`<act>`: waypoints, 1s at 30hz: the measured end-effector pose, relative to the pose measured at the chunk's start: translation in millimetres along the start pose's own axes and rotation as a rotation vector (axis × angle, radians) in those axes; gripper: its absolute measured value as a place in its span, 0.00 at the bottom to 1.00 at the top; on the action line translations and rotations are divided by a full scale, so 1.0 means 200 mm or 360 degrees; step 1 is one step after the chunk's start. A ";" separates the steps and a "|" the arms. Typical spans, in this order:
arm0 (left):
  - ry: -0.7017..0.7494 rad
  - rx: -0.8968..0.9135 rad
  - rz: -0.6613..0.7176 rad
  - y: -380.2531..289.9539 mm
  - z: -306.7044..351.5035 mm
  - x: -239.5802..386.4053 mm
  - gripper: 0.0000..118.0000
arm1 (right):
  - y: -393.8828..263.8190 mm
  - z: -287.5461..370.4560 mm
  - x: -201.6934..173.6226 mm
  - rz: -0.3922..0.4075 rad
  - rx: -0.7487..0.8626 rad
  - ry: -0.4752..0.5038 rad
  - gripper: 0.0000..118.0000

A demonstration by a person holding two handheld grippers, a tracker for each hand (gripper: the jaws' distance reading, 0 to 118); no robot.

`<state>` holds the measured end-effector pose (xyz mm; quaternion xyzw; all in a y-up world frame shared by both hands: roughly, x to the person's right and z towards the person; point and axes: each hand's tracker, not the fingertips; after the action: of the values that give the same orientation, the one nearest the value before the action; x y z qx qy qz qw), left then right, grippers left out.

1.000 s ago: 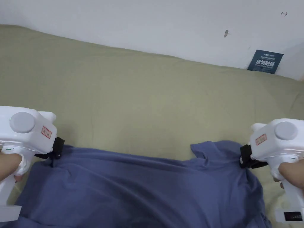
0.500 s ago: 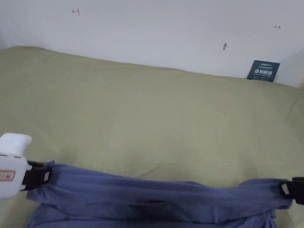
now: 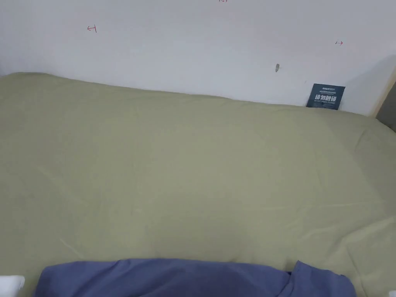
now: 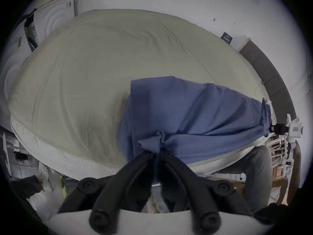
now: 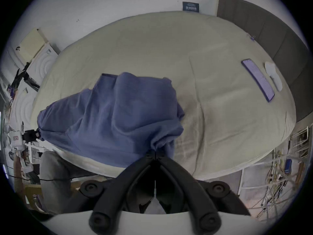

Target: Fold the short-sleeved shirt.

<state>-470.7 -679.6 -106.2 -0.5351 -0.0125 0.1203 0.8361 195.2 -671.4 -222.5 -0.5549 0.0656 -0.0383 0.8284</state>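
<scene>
I am clamping both the left gripper (image 4: 156, 154) and right gripper (image 5: 155, 151) on bunched edges of the soft blue short-sleeved shirt (image 4: 194, 113), lower centre, stretching it over the olive-green bed sheet (image 3: 193, 174) for folding.

blue short-sleeved shirt (image 4: 194, 113) bunched, stretched across near bed edge, both ends pinched up.

Shirt (image 3: 185, 278) — lower part cut off by head view's bottom edge
</scene>
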 end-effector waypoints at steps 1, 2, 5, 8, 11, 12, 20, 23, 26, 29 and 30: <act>0.0006 0.0005 -0.0001 0.00 0.02 0.01 0.15 | 0.01 0.00 0.00 0.0000 -0.0065 0.0043 0.00; -0.0010 0.0021 0.0012 -0.01 0.04 0.01 0.34 | 0.01 0.01 -0.01 0.0000 -0.0066 0.0036 0.02; -0.0032 0.0102 0.0091 -0.04 0.15 0.04 0.79 | 0.01 0.12 -0.07 0.0109 0.0031 -0.0015 0.29; -0.0035 0.0330 0.0072 -0.04 0.32 0.11 0.79 | -0.01 0.26 -0.13 0.0115 0.0161 0.0011 0.58; 0.0030 0.0568 -0.0066 -0.01 0.50 0.22 0.78 | -0.02 0.42 -0.20 0.0091 0.0305 0.0081 0.57; 0.0059 0.0606 -0.0082 0.00 0.53 0.25 0.77 | -0.02 0.46 -0.22 0.0096 0.0346 0.0088 0.57; 0.0236 0.0693 -0.0179 -0.01 0.63 0.44 0.00 | -0.10 0.72 -0.45 0.0344 0.0617 -0.0195 0.00; 0.0266 0.0695 -0.0213 -0.05 0.60 0.47 0.00 | -0.11 0.70 -0.45 0.0404 0.0607 -0.0192 0.00; 0.0204 0.0648 -0.0164 -0.05 0.56 0.43 0.00 | -0.10 0.69 -0.45 0.0390 0.0585 -0.0134 0.00; 0.0175 0.0586 -0.0148 -0.03 0.55 0.39 0.00 | -0.11 0.67 -0.44 0.0388 0.0567 -0.0131 0.00; 0.0098 0.0534 -0.0107 -0.01 0.53 0.35 0.00 | -0.09 0.67 -0.45 0.0391 0.0567 -0.0132 0.00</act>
<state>-418.9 -570.7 -66.2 -0.3908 0.0156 0.0763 0.9172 126.2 -542.8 -148.6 -0.3888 0.0908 0.0746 0.9138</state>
